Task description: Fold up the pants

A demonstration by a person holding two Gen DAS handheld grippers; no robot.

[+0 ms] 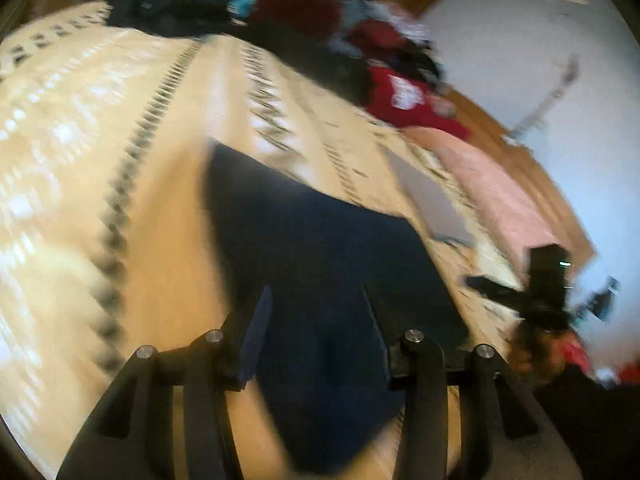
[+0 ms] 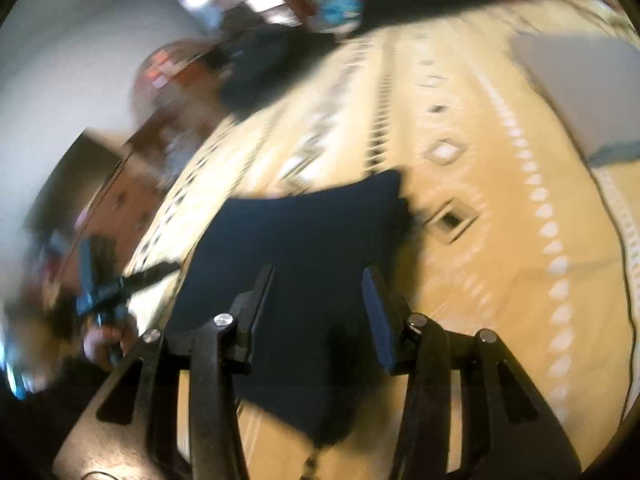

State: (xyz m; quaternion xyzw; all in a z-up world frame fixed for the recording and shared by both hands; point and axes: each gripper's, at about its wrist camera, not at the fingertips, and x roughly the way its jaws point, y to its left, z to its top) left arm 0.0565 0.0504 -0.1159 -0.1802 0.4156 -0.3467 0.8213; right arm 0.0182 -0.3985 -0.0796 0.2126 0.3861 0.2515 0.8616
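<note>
Dark navy pants lie folded in a flat block on a cream patterned bedspread. My left gripper hangs over the near end of the pants with its jaws apart and nothing between the blue pads. In the right wrist view the same pants lie under my right gripper, whose jaws also stand apart and hold nothing. The right gripper appears at the bed's right edge in the left view. The left gripper, with a hand below it, appears at the left in the right view. Both pictures are blurred.
A pile of dark and red clothes fills the far side of the bed, with a red shirt and a pink cloth along the right edge. A grey folded item lies beyond the pants. Wooden furniture stands left of the bed.
</note>
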